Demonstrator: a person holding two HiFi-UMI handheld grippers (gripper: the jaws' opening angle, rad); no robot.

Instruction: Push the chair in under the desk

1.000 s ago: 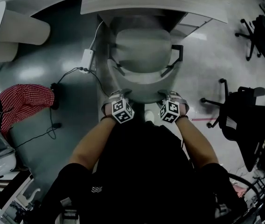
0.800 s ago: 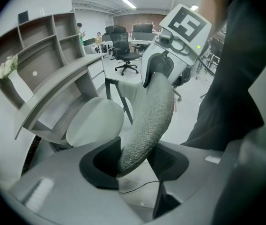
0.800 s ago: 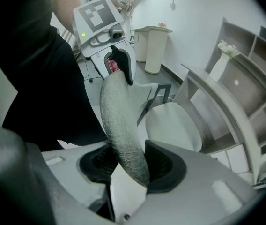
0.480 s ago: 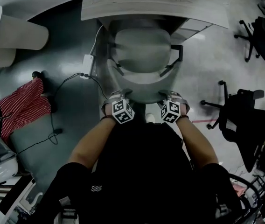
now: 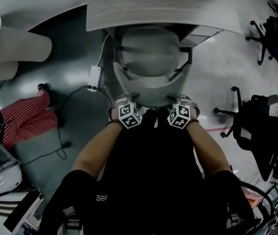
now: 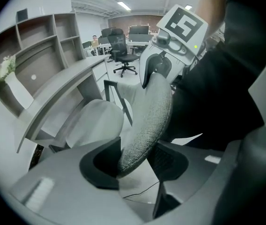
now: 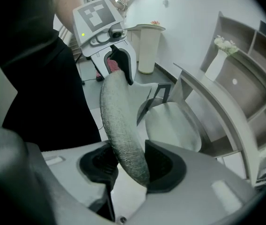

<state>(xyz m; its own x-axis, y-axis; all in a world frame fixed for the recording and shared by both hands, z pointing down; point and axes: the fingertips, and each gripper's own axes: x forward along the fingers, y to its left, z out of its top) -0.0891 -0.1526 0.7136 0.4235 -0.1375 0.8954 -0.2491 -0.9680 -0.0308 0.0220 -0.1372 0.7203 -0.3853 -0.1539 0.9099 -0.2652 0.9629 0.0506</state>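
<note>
A grey office chair stands facing the desk, its seat partly beneath the desk's front edge. Its curved fabric backrest is toward me. My left gripper is shut on the backrest's top edge near its left end, and my right gripper is shut on it near the right end. In the left gripper view the backrest runs between the jaws of the left gripper. The right gripper view shows the backrest clamped by the right gripper, with the seat beyond.
A white power strip with cables lies on the floor left of the chair. A red checked cloth and a white curved unit are farther left. Black office chairs stand at the right. A drawer unit sits under the desk's right side.
The chair has slid forward, so more of its seat lies under the desk edge. Both grippers kept their hold on the backrest and moved with it.
</note>
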